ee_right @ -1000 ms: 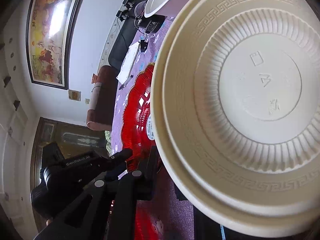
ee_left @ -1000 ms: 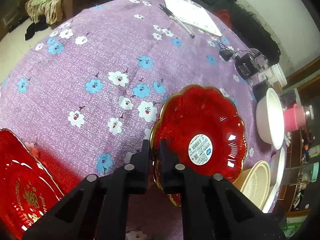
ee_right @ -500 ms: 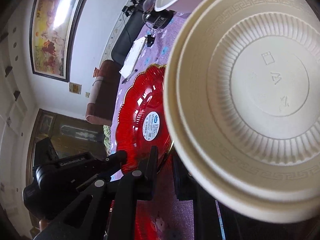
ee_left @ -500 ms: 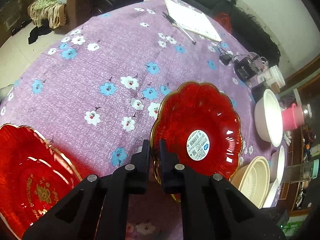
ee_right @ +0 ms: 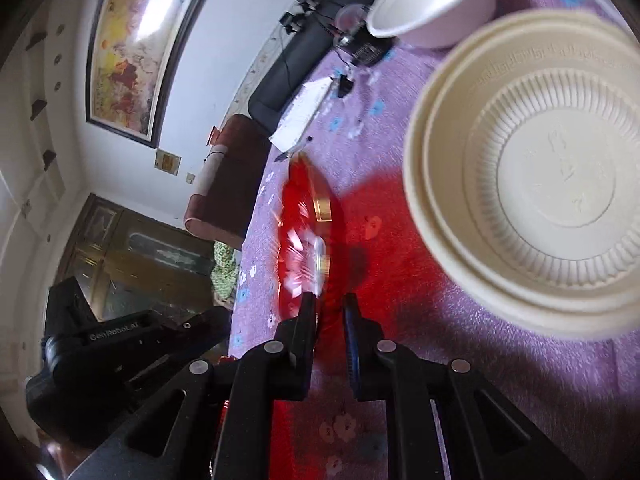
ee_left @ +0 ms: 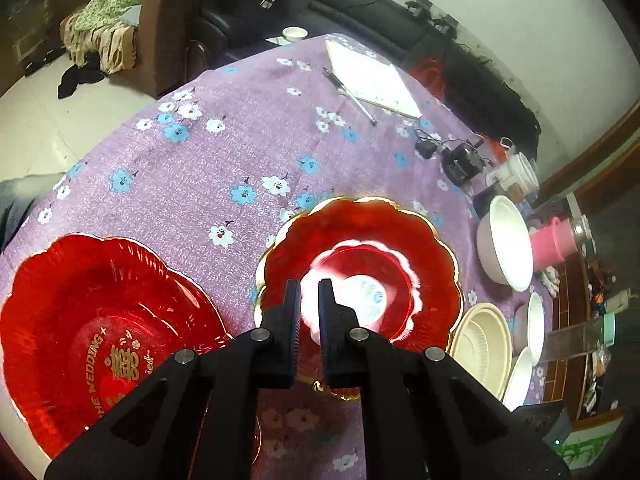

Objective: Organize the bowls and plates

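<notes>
My left gripper (ee_left: 309,304) is clamped on the near rim of the scalloped red plate (ee_left: 360,268), glossy, gold-edged, white sticker at its centre, held over the purple floral cloth (ee_left: 224,152). Only the left view shows the second red plate (ee_left: 92,320) with gold lettering. My right gripper (ee_right: 330,312) pinches the ribbed cream bowl (ee_right: 540,184), matte plastic, huge and blurred in its view.
</notes>
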Demonstrator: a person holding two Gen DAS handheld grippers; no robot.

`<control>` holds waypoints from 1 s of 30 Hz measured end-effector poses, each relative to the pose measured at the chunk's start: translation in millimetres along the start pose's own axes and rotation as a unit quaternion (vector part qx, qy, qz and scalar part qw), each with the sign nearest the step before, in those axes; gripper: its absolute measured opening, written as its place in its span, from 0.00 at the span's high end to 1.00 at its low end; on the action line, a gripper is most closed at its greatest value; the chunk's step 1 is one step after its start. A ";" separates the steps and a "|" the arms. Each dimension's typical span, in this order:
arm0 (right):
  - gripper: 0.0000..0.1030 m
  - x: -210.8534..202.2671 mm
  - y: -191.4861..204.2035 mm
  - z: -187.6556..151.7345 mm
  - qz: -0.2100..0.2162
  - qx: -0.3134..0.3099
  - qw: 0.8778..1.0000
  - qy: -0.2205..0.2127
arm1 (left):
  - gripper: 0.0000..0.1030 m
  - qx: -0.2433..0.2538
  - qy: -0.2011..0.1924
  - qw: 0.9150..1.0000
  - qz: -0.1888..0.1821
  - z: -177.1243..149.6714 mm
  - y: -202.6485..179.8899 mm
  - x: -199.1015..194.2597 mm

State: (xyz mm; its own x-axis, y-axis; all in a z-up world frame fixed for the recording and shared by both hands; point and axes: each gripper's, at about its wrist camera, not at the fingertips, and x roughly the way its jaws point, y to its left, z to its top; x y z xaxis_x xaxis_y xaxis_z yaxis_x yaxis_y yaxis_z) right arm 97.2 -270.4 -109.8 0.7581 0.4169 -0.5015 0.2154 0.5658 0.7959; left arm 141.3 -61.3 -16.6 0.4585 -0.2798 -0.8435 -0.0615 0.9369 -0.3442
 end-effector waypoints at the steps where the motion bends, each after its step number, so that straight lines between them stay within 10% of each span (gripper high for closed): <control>1: 0.88 -2.4 2.5 -1.8 0.002 -0.006 1.000 0.000 | 0.94 -0.001 -0.001 1.000 0.003 0.5 1.2 0.5; 15: 0.94 6.7 -23.8 4.3 -0.035 0.029 0.999 0.013 | 0.93 0.032 0.056 0.998 0.028 45.1 18.1 29.4; 30: 0.80 16.2 -19.6 5.7 -0.039 0.021 0.998 0.041 | 0.64 0.062 0.106 0.992 0.023 37.9 14.8 64.0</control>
State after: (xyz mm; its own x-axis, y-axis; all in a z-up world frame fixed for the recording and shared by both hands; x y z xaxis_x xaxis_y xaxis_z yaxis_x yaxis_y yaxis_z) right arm 108.8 -278.8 -131.6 0.6852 0.4309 -0.5872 0.2981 0.5698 0.7658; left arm 203.3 -57.4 -60.1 0.2604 -0.2621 -0.9292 0.0378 0.9645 -0.2614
